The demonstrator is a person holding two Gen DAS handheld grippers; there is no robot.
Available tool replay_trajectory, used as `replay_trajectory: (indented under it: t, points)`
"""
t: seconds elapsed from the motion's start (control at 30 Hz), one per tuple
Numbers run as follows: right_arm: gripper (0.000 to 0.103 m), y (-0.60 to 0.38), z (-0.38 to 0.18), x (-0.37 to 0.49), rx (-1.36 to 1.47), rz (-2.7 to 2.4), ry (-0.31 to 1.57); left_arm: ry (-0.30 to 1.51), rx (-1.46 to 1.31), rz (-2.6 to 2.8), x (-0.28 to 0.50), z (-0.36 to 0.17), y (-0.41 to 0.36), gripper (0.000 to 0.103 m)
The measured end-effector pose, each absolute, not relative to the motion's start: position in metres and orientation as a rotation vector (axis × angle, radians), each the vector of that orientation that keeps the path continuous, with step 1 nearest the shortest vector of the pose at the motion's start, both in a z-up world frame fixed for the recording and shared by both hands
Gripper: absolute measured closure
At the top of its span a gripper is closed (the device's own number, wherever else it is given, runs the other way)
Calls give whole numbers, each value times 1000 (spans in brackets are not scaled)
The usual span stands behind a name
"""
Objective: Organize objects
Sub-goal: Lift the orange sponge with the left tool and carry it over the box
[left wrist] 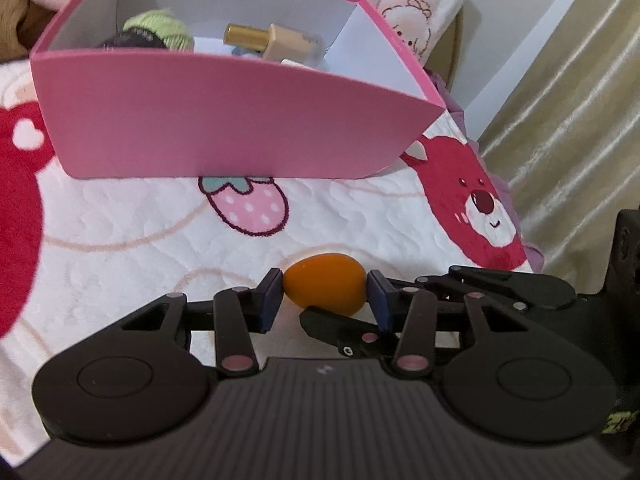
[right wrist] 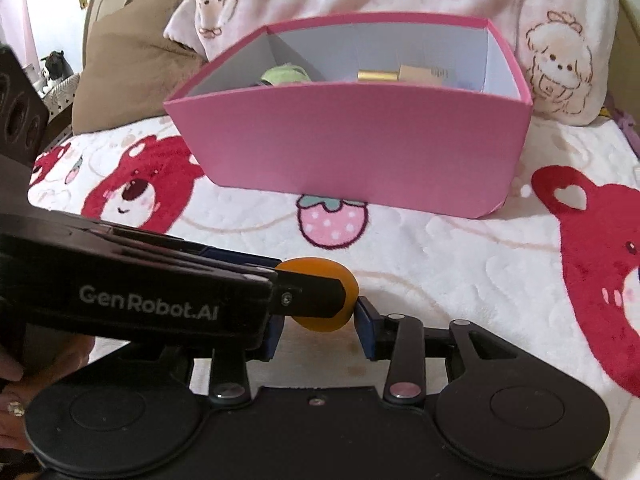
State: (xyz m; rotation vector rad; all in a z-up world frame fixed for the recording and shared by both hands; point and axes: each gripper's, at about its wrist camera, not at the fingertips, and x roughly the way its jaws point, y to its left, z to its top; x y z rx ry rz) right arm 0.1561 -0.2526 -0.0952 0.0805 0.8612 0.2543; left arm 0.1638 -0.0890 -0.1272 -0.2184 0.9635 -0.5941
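The orange egg-shaped makeup sponge (left wrist: 325, 289) sits pinched between the blue pads of my left tool (left wrist: 325, 294), held just above the white fleece bed blanket printed with red bears and a pink strawberry (left wrist: 120, 248). My left tool is closed down to the sponge's width, a pad pressed on each end. In the right wrist view the same sponge (right wrist: 320, 268) shows between the pads of my right tool (right wrist: 318, 326) as well, with the left tool (right wrist: 308, 292) crossing in from the left over it. My right tool's right-hand pad touches the sponge's edge; the other pad is hidden behind the left tool, so I cannot tell whether the right tool has a real grip. Beyond the strawberry print stands the open pink cardboard box with a white interior (left wrist: 224, 116). Inside it I see a beige bottle with a gold cap (left wrist: 268, 40) lying on its side and a light green knitted piece (left wrist: 160, 26) beside something dark I can't make out.
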Motion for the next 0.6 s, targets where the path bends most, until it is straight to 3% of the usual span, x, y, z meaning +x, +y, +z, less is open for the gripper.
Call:
replay_trajectory:
  t: [0.6]
  points:
    - [58,-224,-25,110,103,261,834,976,-96,-591,115,-46,-71,59]
